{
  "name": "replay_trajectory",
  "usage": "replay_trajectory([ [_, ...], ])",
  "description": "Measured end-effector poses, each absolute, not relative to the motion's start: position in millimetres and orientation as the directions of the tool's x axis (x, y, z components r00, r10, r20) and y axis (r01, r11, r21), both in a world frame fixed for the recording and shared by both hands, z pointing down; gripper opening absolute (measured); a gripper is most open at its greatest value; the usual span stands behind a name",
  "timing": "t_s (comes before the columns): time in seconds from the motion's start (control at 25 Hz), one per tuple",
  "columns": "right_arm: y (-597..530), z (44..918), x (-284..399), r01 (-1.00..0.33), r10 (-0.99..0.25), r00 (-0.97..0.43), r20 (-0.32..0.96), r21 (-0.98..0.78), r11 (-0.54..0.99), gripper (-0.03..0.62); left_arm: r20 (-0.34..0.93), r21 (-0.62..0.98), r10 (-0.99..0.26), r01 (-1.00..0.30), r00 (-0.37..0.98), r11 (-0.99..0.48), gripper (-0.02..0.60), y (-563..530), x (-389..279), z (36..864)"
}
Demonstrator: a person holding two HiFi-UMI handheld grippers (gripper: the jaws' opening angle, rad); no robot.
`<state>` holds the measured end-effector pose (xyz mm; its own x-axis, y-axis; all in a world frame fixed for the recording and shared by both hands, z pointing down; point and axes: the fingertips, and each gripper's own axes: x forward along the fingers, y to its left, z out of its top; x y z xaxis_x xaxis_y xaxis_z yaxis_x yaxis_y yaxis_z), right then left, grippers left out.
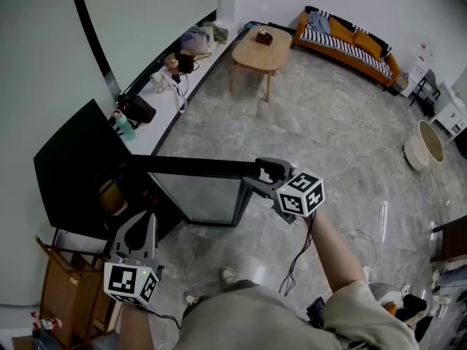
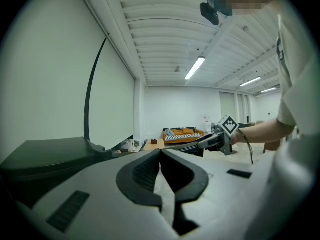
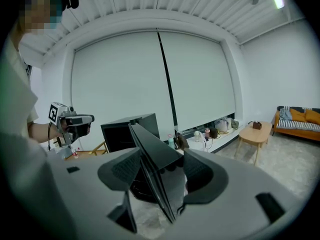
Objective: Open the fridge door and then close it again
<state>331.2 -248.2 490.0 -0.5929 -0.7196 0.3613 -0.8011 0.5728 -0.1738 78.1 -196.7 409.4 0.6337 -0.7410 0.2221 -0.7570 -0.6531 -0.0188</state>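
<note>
A small black fridge [image 1: 73,173] stands by the left wall with its glass door [image 1: 204,195] swung wide out over the floor. My right gripper [image 1: 266,172] is at the door's free top corner. In the right gripper view the door's edge [image 3: 150,154] runs between the wide jaws of that gripper [image 3: 161,174]; a gap shows beside the right pad, so it is open. My left gripper [image 1: 140,221] hovers in front of the fridge, shut and empty, and its pads [image 2: 150,174] meet. From it I see the fridge top [image 2: 45,156] and the right gripper [image 2: 210,141].
A wooden side table [image 1: 261,49] and an orange sofa [image 1: 350,42] stand at the far end. A low ledge [image 1: 171,71] with bottles and bags runs along the left wall. A wooden stand [image 1: 62,290] sits left of me, a round basket [image 1: 427,143] at the right.
</note>
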Motion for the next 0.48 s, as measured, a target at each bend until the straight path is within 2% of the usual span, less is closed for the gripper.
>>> replay_trajectory([
  [0.48,-200.8,487.8,306.8,-0.806,-0.721,-0.584,0.372,-0.167,0.567,0.232,0.225,-0.021,-0.745,-0.761,0.628,-0.648,0.009,-164.8,44.3,409.2],
])
